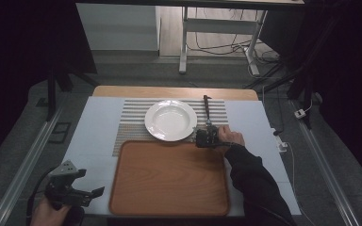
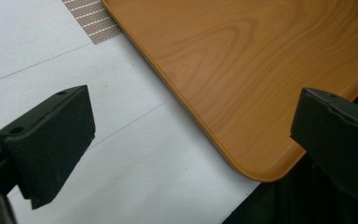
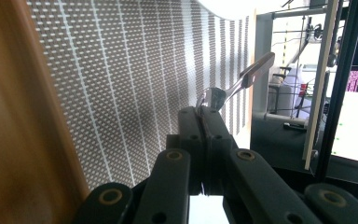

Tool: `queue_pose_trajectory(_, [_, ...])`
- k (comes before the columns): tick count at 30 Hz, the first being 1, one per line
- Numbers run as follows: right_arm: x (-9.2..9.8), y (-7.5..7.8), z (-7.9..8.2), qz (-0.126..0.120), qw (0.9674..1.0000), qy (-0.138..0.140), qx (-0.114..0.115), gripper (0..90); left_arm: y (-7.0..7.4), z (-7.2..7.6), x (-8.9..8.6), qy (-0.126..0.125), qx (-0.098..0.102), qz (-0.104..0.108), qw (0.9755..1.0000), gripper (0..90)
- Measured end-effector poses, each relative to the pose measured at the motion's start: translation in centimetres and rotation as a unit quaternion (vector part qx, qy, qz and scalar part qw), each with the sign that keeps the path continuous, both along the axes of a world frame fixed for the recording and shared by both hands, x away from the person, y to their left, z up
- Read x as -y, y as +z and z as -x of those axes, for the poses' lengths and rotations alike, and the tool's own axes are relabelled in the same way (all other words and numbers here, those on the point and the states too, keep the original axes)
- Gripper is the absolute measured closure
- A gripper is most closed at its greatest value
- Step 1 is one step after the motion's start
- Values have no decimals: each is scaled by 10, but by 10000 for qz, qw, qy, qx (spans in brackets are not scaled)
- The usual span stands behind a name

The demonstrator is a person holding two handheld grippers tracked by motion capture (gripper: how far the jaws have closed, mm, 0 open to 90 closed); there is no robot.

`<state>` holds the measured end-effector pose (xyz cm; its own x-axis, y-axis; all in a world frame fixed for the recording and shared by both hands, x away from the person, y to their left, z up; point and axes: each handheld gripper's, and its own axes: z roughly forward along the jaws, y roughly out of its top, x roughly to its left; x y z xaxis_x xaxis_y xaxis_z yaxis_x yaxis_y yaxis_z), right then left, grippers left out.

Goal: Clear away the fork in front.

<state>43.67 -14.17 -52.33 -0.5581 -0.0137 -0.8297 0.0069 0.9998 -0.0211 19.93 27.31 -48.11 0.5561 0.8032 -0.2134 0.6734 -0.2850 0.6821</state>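
1. Cutlery is what's being handled here: a spoon (image 3: pixel 223 93) with a dark handle is pinched at its bowl end by the right gripper (image 3: pixel 204 112), jaws pressed tight together on the metal.
2. In the high view the spoon (image 1: pixel 207 110) is laid on the striped placemat (image 1: pixel 132 117), just beside the right of the white plate (image 1: pixel 170 120), handle pointed away toward the far edge of the table. The right gripper (image 1: pixel 208 134) is set at the near end of it, right by the far right corner of the wooden tray (image 1: pixel 169 179).
3. It's probably gripped by the bowl because that's the end nearest the person, and the grip looks shallow, so a slip could be expected if it's lifted quickly.
4. The left gripper (image 1: pixel 92 192) is parked low at the near left corner of the table, jaws spread wide with nothing between them. In its own view the tray's rounded corner (image 2: pixel 261 172) is seen between the left gripper (image 2: pixel 186 144) jaws, but not touched. Looks like it's just being kept out of the way.
5. Containers: nothing can be seen on the plate or on the tray.
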Motion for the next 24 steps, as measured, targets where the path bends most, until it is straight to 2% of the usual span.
queue_pose_trajectory(3, [1,4,2,-86,10000,-9,-18,892,0,0,0,1,0,-2,10000,0])
queue_pose_trajectory(7, [5,14,8,-371,9993,62,-32,892,0,0,0,2,0,-2,10000,0])
queue_pose_trajectory(8, [5,14,8,-371,9993,62,-32,892,0,0,0,6,1,-2,10000,0])
queue_pose_trajectory(9, [7,16,10,-563,9983,100,-96,892,0,0,0,10,3,-5,10000,0])
queue_pose_trajectory(11, [7,19,11,-513,9986,102,-70,892,0,0,0,5,-1,-5,10000,0])
queue_pose_trajectory(12, [9,23,15,-661,9977,85,-155,892,0,0,0,6,0,-6,10000,0])
queue_pose_trajectory(14, [11,27,17,-815,9965,124,-144,892,0,0,0,8,1,-5,10000,0])
queue_pose_trajectory(16, [12,29,19,-877,9959,134,-150,892,0,0,0,17,4,-7,10000,0])
queue_pose_trajectory(21, [17,41,26,-1314,9906,216,-300,893,0,0,0,18,6,-7,10000,0])
queue_pose_trajectory(24, [19,46,31,-1634,9854,224,-427,893,0,0,0,23,5,-4,10000,0])
